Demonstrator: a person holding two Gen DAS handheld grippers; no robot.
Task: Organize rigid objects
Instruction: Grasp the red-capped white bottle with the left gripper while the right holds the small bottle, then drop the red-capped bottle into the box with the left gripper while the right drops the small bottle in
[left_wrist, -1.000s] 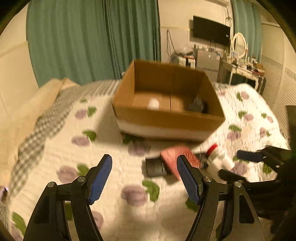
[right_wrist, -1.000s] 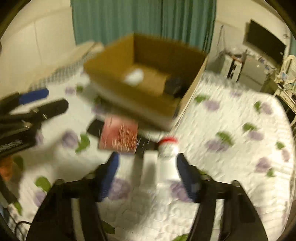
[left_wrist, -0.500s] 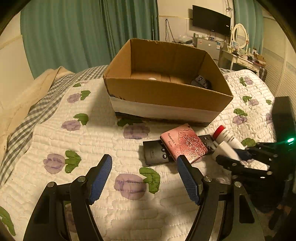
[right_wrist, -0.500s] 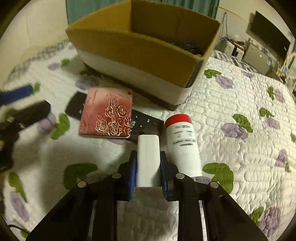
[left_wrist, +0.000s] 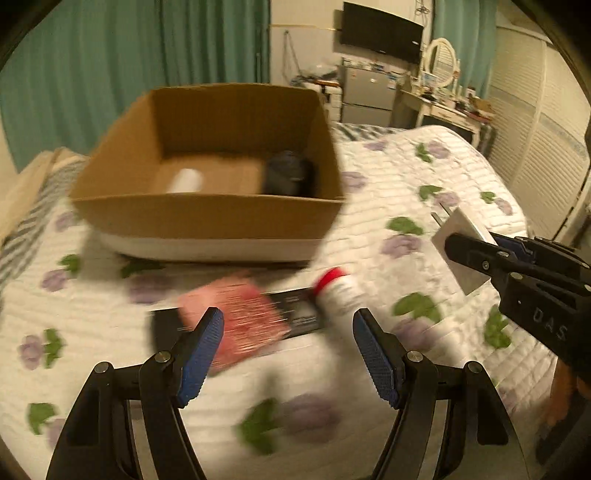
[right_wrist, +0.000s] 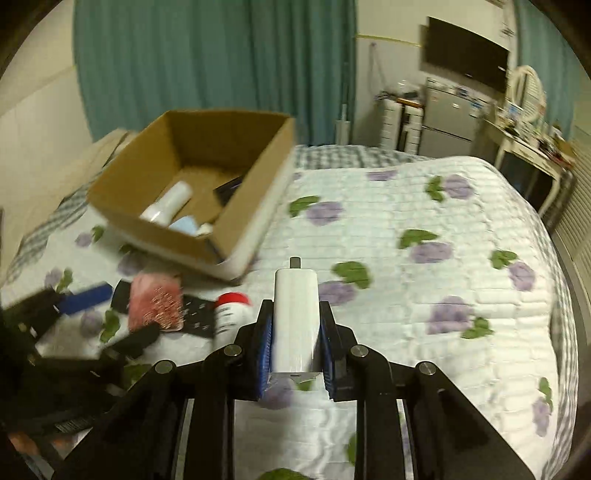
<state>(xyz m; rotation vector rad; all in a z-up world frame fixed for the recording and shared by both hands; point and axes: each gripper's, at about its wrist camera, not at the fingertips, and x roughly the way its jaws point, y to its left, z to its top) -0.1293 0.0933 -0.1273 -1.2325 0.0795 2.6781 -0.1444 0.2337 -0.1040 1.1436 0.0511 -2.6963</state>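
My right gripper (right_wrist: 295, 325) is shut on a white power adapter (right_wrist: 295, 314) and holds it above the quilt; it also shows in the left wrist view (left_wrist: 461, 254) at the right. My left gripper (left_wrist: 288, 343) is open and empty, low over a pink rose-patterned case (left_wrist: 240, 325), a black remote (left_wrist: 295, 306) and a white bottle with a red cap (left_wrist: 338, 288). These lie in front of an open cardboard box (left_wrist: 207, 214). The box holds a white bottle (right_wrist: 170, 203), a dark object (left_wrist: 288, 177) and a light blue item (right_wrist: 184, 225).
Everything rests on a bed with a white floral quilt (right_wrist: 424, 258). Teal curtains (right_wrist: 214, 66) hang behind the box. A fridge (right_wrist: 447, 110), a TV and a cluttered dressing table (right_wrist: 532, 147) stand at the far right.
My right gripper has lifted the white adapter off the quilt and swung it right, away from the red-capped bottle. My left gripper has moved closer to the pink case and bottle.
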